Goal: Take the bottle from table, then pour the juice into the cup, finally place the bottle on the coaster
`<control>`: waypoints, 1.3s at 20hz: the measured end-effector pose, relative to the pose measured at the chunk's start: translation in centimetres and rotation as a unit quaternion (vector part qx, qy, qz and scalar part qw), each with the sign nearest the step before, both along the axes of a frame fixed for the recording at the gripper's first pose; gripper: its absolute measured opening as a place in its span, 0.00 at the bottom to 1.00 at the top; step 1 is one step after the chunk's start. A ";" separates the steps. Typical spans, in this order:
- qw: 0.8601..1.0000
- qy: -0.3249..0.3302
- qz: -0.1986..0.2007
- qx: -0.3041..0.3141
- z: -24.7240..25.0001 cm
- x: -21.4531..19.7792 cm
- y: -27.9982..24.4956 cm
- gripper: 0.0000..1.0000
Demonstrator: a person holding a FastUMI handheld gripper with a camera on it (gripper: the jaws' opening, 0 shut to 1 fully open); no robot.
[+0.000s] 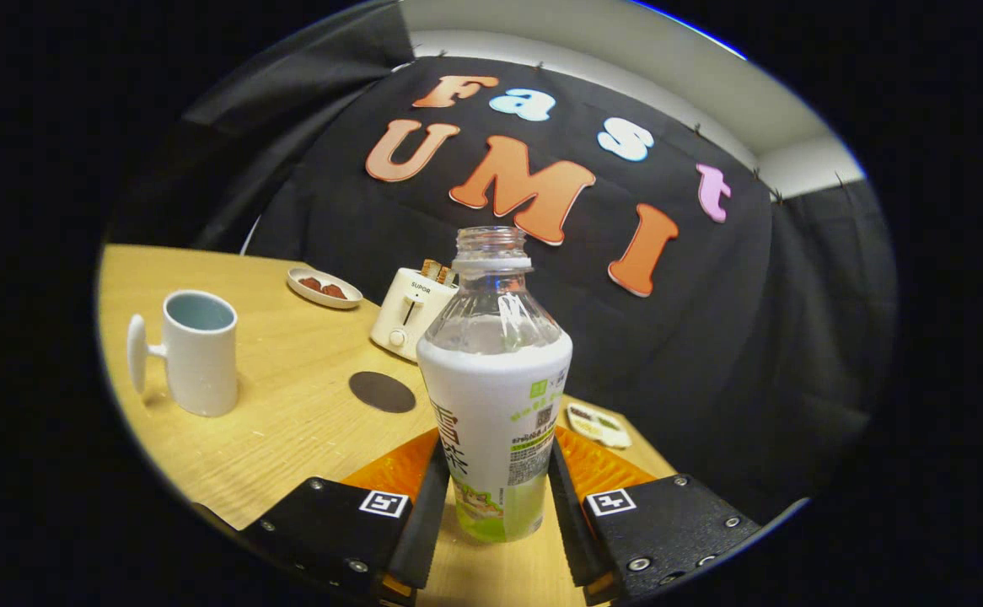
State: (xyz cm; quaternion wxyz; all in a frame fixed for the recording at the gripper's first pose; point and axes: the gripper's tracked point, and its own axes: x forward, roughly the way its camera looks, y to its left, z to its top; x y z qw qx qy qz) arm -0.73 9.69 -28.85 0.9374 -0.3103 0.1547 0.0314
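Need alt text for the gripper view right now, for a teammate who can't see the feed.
The gripper has both fingers pressed on an uncapped, upright bottle above a wooden table. Beyond it sit a dark round coaster, a white cup, a toaster and a small dish.

Bottle (494,396) hides part of toaster (411,312).

Cream toaster (410,313) stands on the wooden table (289,421), toward the far side by the black cloth wall (711,337), with toast (437,271) sticking out of its slots. Just beside it, a small plate (324,288) with two dark reddish-brown pieces. A small flat packet (598,425) lies near the table edge.
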 end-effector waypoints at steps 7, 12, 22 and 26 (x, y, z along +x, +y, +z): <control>0.989 -0.030 0.060 -0.135 0.4 1.1 3.6 0.61; 0.968 -0.051 0.100 -0.223 0.7 2.2 5.8 0.61; 0.911 -0.090 0.159 -0.371 0.7 3.7 8.8 0.61; 0.886 -0.107 0.177 -0.415 0.5 4.0 9.8 0.61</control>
